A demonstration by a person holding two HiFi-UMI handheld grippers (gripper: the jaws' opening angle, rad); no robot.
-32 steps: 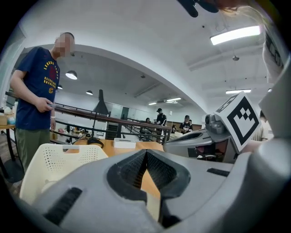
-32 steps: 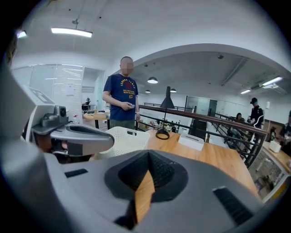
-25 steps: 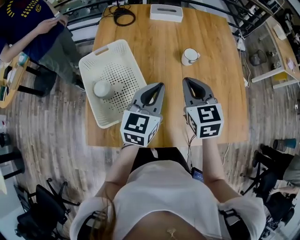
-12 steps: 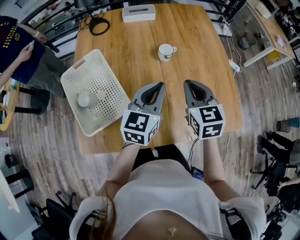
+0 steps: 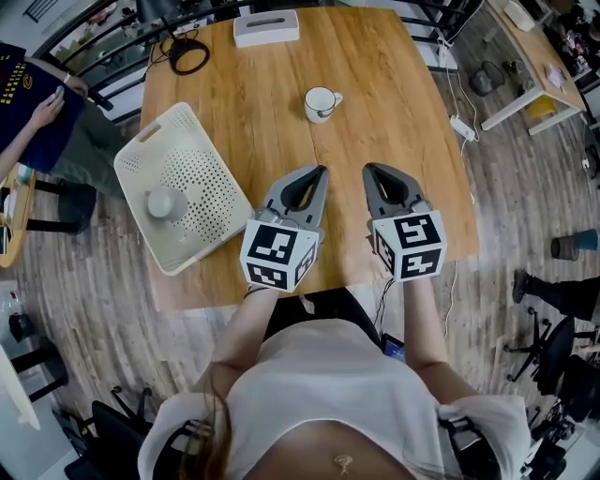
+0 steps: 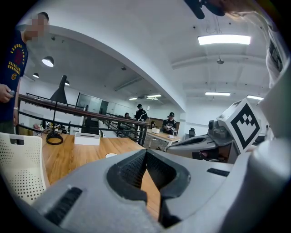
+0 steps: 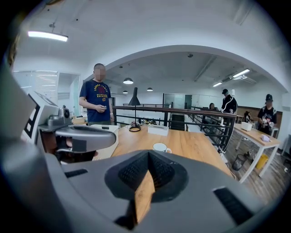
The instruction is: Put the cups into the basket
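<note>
On the wooden table point(image 5: 403, 103), a white cup point(image 5: 320, 103) stands alone, well ahead of both grippers.
A second cup point(image 5: 164, 203) sits in the white basket point(image 5: 211, 169), off to the left. The left gripper point(image 5: 322, 171) and right gripper point(image 5: 368, 169) hang side by side near the table's front edge, both shut tight with nothing in them. A white box point(image 5: 266, 27) lies at the far end. The floor point(image 5: 525, 187) is wood.

On the worktop point(image 5: 394, 122), the basket point(image 5: 208, 173) lies at the left with one cup point(image 5: 165, 202) inside; a second cup point(image 5: 320, 103) stands to its right, farther back.
</note>
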